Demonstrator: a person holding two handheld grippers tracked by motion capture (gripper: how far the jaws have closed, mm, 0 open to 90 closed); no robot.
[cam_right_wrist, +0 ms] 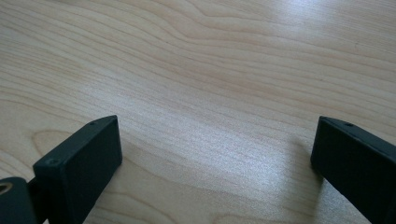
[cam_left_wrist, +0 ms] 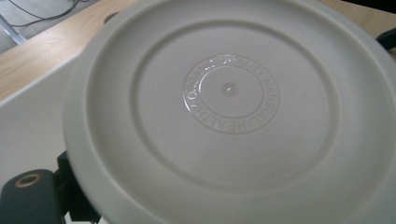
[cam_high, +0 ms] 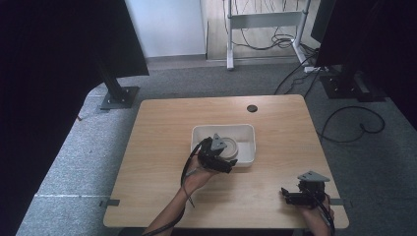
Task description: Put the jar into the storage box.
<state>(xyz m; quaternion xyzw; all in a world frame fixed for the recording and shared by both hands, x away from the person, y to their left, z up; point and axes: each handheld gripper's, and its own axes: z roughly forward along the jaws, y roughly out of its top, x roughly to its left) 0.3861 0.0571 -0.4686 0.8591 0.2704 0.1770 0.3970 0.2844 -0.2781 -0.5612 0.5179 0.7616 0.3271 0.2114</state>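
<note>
I see a pale wooden surface (cam_high: pixel 162 162) with rounded corners and a small dark round cap (cam_high: pixel 252 108) set near its far edge. Grey carpet lies around it, cables trail across the floor behind, a white frame stands at the back wall, and dark panels rise on both sides. A white rectangular tub (cam_high: pixel 246 132) sits near the middle of the surface. My left gripper (cam_high: pixel 227 164) is at the tub's near rim, closed on the edge of a round white lid (cam_left_wrist: pixel 229 112) held over the tub. My right gripper (cam_high: pixel 286 195) rests low over bare wood at the near right corner, jaws spread wide, holding nothing.
</note>
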